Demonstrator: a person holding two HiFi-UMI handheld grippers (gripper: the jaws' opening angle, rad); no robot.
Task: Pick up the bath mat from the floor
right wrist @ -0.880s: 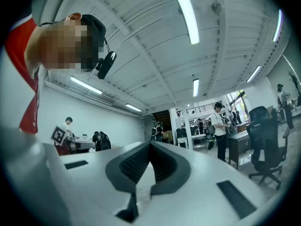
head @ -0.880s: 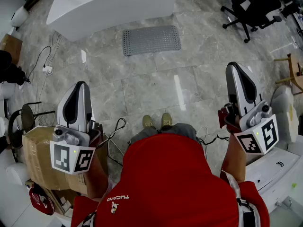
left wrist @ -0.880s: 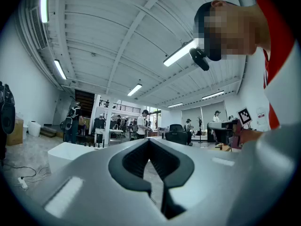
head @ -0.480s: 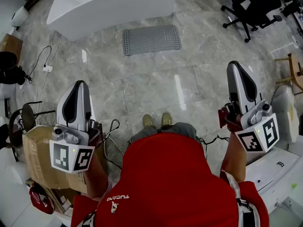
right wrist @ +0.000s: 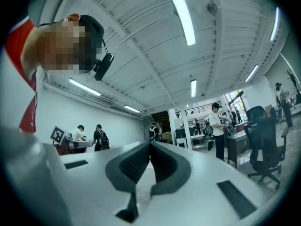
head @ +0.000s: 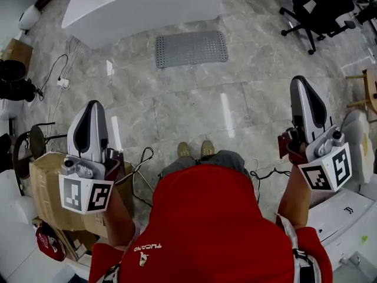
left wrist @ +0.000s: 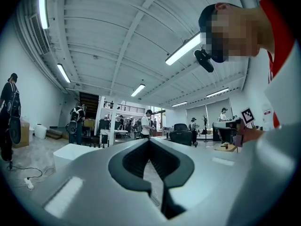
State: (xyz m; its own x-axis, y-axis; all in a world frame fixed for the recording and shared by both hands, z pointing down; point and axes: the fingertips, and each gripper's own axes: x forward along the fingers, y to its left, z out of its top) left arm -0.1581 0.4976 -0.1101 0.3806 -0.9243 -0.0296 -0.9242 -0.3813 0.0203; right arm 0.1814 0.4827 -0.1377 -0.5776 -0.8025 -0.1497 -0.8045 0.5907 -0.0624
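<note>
A grey dotted bath mat (head: 191, 48) lies flat on the marble floor, next to a white bathtub (head: 141, 7), well ahead of my feet. My left gripper (head: 94, 106) is held at my left side, jaws shut and empty, pointing forward far short of the mat. At my right side my right gripper (head: 299, 82) is raised, also shut with nothing in it. In the left gripper view the tips (left wrist: 149, 141) meet against the hall beyond; in the right gripper view they (right wrist: 150, 144) meet too. The mat shows in neither gripper view.
A cardboard box (head: 44, 187) and cables (head: 59, 81) lie at my left. A black office chair (head: 318, 7) stands far right, a wooden stool (head: 366, 87) beside it, white furniture (head: 339, 214) at my right. Several people stand in the hall.
Both grippers have drifted slightly outward and the view shifted a little; the mat has not moved and both jaws stay shut.
</note>
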